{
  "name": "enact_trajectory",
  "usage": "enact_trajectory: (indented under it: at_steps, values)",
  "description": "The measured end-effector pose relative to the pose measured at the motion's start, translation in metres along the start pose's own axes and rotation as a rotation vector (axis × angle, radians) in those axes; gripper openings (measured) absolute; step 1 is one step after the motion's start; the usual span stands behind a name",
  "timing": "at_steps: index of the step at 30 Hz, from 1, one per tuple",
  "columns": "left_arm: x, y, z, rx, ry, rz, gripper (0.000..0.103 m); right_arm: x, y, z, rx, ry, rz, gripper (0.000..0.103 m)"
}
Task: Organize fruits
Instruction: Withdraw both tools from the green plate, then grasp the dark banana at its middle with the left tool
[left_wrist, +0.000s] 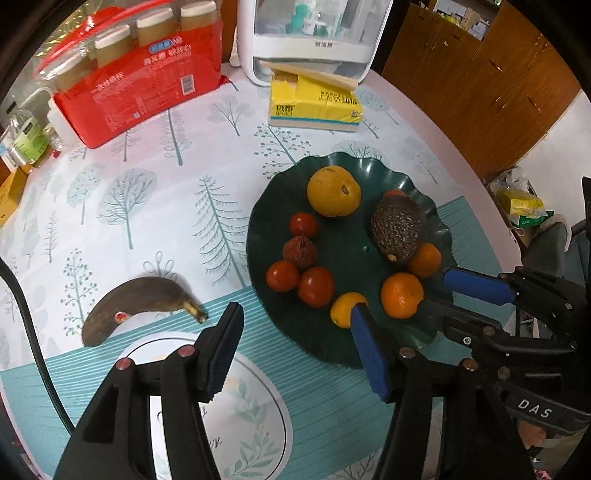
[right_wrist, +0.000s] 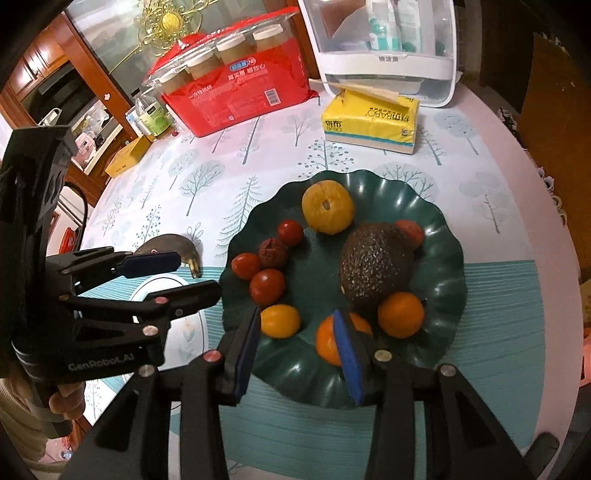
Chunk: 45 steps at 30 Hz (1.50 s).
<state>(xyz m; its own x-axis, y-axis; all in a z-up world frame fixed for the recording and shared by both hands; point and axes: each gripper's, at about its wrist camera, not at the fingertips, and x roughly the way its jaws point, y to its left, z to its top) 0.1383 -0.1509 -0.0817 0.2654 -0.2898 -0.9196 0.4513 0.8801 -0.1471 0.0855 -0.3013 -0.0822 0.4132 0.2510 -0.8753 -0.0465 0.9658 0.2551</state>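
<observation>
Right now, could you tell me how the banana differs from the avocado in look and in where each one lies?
The banana is long, curved and smooth, browned almost black; the avocado is squat, pear-shaped and pebbly. The banana lies on the tablecloth, outside the green plate; the avocado sits on that plate among the small oranges. The banana bears a small sticker; none shows on the avocado. Both are dark-skinned, and neither is in a claw.

Dark green plate (right_wrist: 439, 236) on a tree-patterned cloth

Orange tangerines (right_wrist: 400, 314), red tomatoes (right_wrist: 267, 287), a yellow citrus (right_wrist: 328, 212), a brown-black avocado (right_wrist: 375, 264); the banana (left_wrist: 136, 302) is browned; the tablecloth (left_wrist: 147, 192) white, pale teal trees, teal stripes.
</observation>
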Motion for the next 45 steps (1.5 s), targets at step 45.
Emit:
enact_trajectory:
  at_steps: [45]
  values:
    - [-0.123, 0.157, -0.018, 0.340, -0.153, 0.244, 0.077, -0.028, 0.187, 0.041, 0.083, -0.181, -0.162, 0.052]
